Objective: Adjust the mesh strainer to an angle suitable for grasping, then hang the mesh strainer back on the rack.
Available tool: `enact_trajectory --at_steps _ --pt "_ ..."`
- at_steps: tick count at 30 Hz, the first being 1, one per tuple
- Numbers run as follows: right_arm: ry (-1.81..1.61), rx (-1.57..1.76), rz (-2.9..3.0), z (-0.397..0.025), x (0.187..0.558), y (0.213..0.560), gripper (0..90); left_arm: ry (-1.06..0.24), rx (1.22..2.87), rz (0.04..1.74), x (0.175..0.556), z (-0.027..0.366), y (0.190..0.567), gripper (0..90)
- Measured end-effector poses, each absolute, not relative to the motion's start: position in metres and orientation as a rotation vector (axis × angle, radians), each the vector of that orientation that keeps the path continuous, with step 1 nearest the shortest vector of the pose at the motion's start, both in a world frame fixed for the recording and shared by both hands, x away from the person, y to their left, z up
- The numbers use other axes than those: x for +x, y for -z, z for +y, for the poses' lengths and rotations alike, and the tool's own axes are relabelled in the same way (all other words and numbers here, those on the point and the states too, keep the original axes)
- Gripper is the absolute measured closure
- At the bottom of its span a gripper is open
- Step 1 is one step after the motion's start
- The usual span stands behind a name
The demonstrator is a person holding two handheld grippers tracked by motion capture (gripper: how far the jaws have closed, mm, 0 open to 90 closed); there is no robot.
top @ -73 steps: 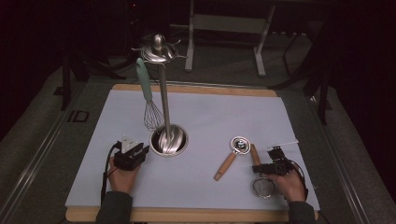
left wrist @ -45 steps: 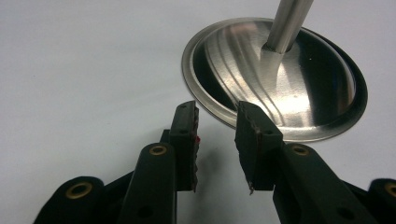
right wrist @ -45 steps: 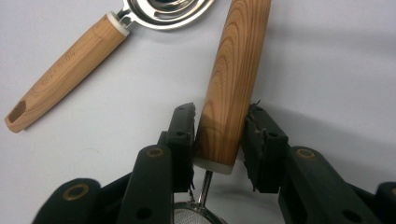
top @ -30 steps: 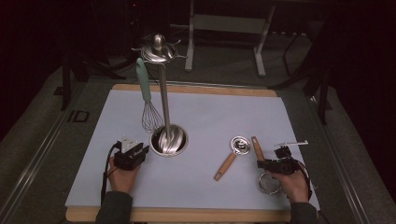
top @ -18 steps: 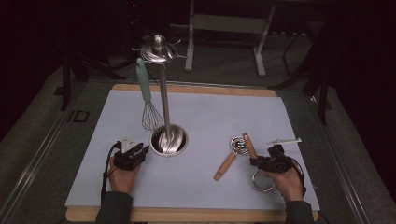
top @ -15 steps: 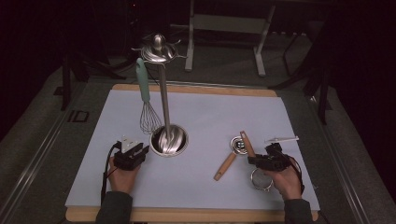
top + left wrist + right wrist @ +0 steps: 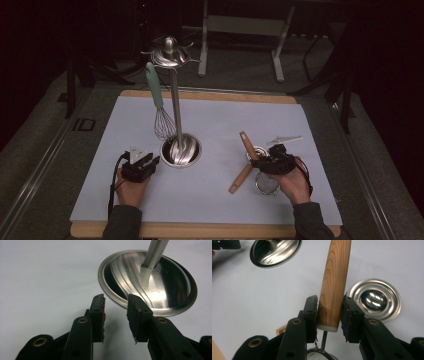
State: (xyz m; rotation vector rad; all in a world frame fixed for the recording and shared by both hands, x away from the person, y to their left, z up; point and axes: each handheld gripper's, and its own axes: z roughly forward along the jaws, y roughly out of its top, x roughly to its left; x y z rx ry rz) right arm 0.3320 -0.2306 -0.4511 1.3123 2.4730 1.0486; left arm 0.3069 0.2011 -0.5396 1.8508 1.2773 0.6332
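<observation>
Dark room, grey floor (image 7: 45, 150), metal frame legs (image 7: 240, 30) behind.

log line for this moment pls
left tool: open, idle by stand base | right tool: shut on strainer's wooden handle | whisk: hung on stand

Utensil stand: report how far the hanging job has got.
Done: the whisk hangs from the top of the stand. In hand: the right gripper is shut on the wooden handle of the strainer, not yet at the stand. Left: probably hanging that strainer, then the wooden-handled scoop lying on the mat. The left gripper is open and empty beside the stand's base.
</observation>
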Motion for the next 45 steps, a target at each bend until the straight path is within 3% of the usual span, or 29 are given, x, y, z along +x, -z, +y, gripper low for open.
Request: enact_trajectory --at_steps 45 --pt "-1.217 0.935 2.45 -0.163 0.325 0.383 68.3 -0.631 1.844 1.287 0.307 0.202 0.54 66.5"
